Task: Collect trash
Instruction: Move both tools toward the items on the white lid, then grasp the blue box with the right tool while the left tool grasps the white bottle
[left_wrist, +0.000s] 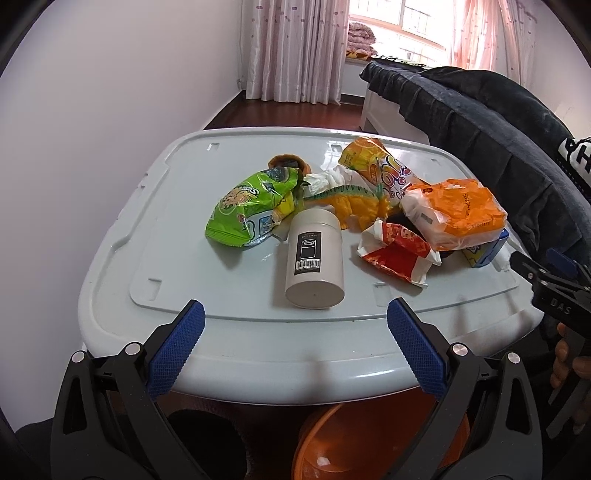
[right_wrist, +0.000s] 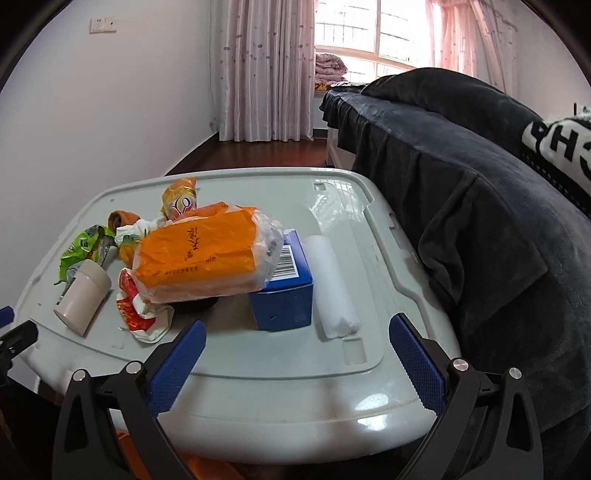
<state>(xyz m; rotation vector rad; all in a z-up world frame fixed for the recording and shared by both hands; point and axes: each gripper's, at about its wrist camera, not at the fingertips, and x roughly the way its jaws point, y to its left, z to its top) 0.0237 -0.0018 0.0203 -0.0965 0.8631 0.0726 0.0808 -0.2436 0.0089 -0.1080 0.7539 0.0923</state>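
A pale plastic desk (left_wrist: 110, 280) carries the heaped trash, an orange bin (left_wrist: 369, 443) waiting below; the green snack bag (left_wrist: 247, 214) lies mid-pile as left tongs (left_wrist: 295, 325) and right tongs (right_wrist: 297, 341) hover wide open, empty.

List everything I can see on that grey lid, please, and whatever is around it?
Lid: one, pale grey, serves as the table.
Jar: one, cream, lying on its side, near front.
Green bag: one, crumpled, left of jar.
Toy dinosaur: one, orange, middle of pile.
Tissue: one, white, crumpled, behind dinosaur.
Red wrapper: one, red and white, right of jar.
Orange pack: one, resting on the blue box.
Blue box: one, right side.
White roll: one, right of box.
Orange-yellow bag: one, at back.
Basin: one, orange, below lid.
Dark blanket: one, right.
Left gripper: open.
Right gripper: open.
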